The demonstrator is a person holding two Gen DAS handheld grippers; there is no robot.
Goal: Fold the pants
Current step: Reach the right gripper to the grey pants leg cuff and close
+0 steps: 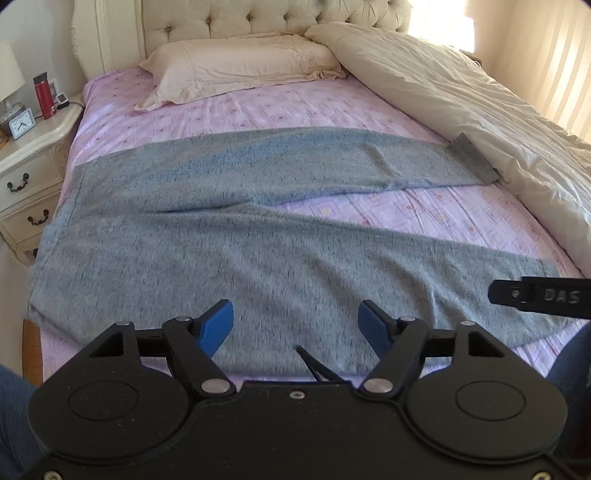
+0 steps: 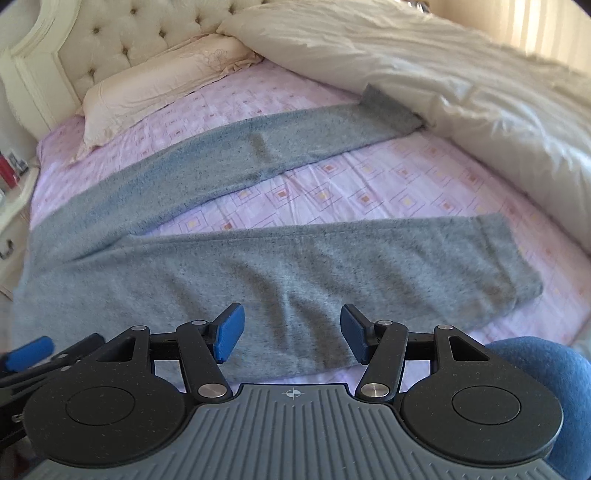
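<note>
Grey heathered pants (image 1: 229,236) lie flat across the pink bed sheet (image 1: 295,107), waistband at the left, two legs spread apart toward the right. The far leg's cuff (image 1: 474,158) touches the duvet. In the right wrist view the pants (image 2: 295,273) lie the same way, near leg ending at a cuff (image 2: 513,258). My left gripper (image 1: 295,325) is open and empty above the near leg by the bed's front edge. My right gripper (image 2: 291,332) is open and empty above the near leg; its side shows in the left wrist view (image 1: 539,295).
A cream pillow (image 1: 240,66) and tufted headboard (image 1: 240,18) are at the far end. A bunched white duvet (image 1: 480,110) runs along the right side. A nightstand (image 1: 33,155) with a clock and red bottle (image 1: 43,94) stands at left.
</note>
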